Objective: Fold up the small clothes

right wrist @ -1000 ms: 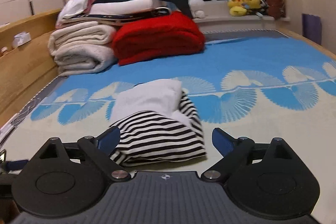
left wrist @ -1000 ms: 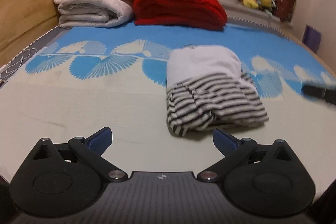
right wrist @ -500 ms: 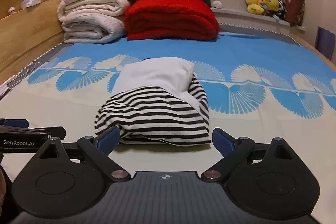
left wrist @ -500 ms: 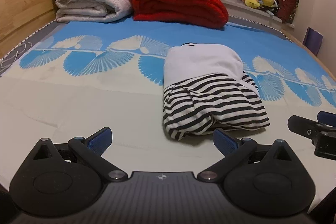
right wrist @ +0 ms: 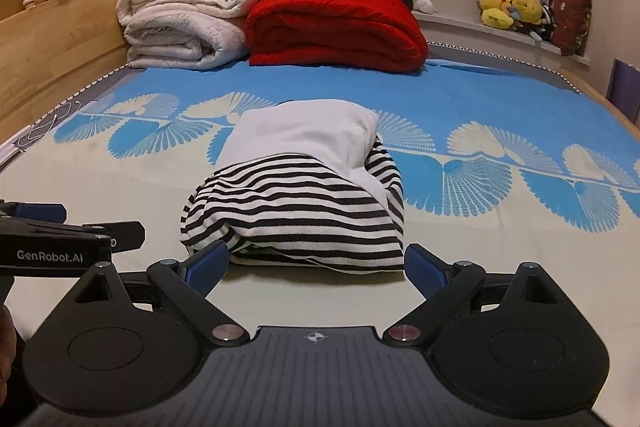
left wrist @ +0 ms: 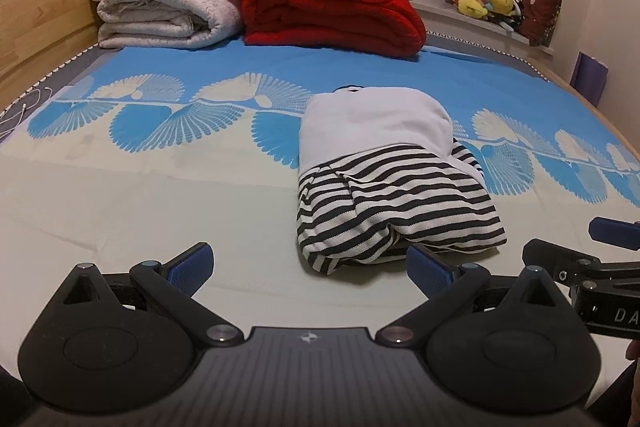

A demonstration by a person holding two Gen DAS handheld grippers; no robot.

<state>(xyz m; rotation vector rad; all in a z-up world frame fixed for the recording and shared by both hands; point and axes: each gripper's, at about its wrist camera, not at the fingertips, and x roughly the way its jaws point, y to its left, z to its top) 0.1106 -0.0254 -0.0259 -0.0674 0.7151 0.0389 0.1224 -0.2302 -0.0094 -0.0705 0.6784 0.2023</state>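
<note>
With both claws spread and empty, I judge the striped garment [right wrist: 296, 203] mid-bed soft, light, best pinched at its near hem.

- My left gripper [left wrist: 308, 265] sits low and level, jaws spread wide, nothing between its blue pads [left wrist: 191, 262].
- My right gripper [right wrist: 316, 267] is just beside it, pointing the same way, jaws equally wide, gripping nothing.
- No hand is clearly visible.
</note>
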